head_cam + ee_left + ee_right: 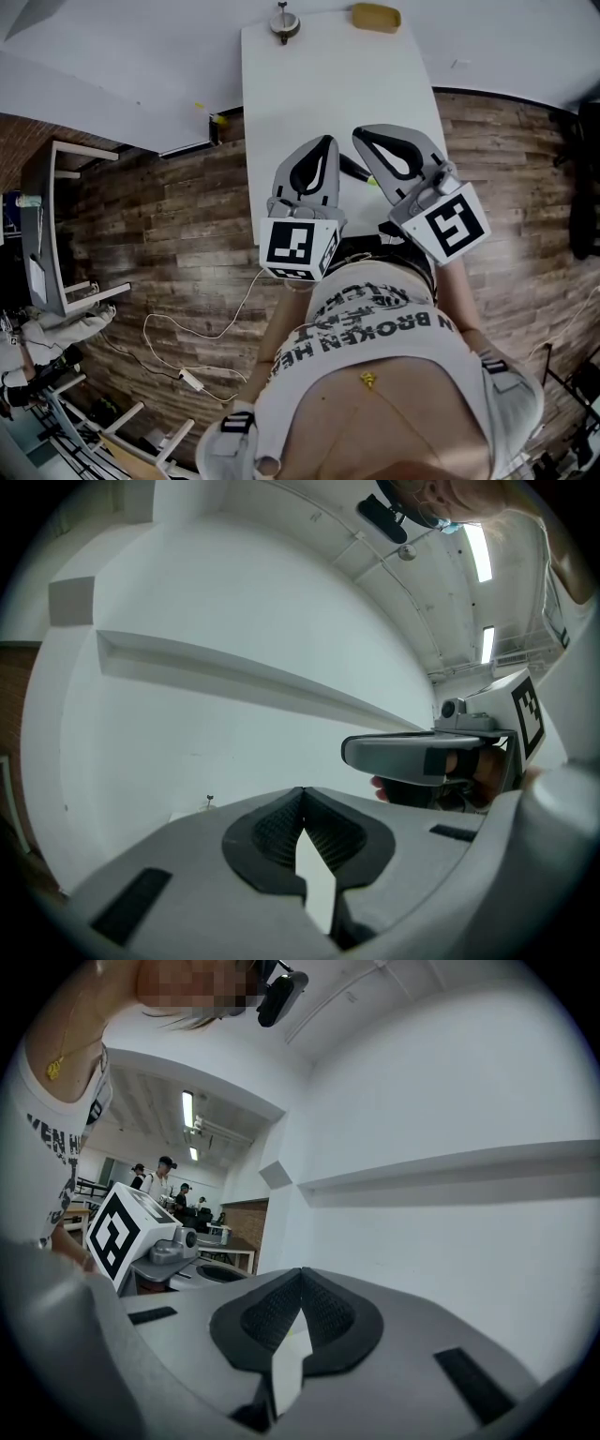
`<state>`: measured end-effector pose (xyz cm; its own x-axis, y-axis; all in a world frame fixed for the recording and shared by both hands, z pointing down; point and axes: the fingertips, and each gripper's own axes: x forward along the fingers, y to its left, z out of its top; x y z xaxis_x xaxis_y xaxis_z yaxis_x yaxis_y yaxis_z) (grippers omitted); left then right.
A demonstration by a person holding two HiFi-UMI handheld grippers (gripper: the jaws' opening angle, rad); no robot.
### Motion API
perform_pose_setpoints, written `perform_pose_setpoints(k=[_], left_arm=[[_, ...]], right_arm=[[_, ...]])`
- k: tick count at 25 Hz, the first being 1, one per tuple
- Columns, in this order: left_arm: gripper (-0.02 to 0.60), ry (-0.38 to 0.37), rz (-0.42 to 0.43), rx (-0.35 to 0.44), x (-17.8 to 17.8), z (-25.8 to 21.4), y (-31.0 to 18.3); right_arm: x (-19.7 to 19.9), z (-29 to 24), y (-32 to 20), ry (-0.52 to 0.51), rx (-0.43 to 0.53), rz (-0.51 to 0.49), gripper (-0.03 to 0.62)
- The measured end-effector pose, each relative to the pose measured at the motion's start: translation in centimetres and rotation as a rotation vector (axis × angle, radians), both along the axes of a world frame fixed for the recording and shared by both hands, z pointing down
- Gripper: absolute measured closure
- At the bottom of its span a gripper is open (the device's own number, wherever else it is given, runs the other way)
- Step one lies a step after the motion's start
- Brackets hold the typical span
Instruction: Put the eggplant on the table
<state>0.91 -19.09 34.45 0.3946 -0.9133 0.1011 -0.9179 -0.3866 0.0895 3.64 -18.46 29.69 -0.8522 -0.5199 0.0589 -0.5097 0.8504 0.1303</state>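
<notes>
While both grey two-jaw tongs hover mid-frame, the left gripper (326, 143) and right gripper (364, 136) pressed shut on nothing, a dark, green-tipped eggplant (353, 169) lies between them on the long white table (309, 84) — a yellow oblong pad (376, 16) sits at its far end.

The table (319, 84) is white; the floor (169, 216) at nine o'clock is brown wood-grain. A yellow object (376, 17) shows at one o'clock. The left gripper (330, 141) and right gripper (359, 134) are grey with black-and-white square markers.
</notes>
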Motion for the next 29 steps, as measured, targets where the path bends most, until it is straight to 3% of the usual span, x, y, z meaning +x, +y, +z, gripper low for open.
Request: perform_pose_setpoints(k=[29], left_arm=[[0.583,-0.002,0.010,0.003,-0.9,-0.2,-1.7]], right_arm=[[-0.1,1.5,-1.5,0.041,-0.020,0.011,0.586]])
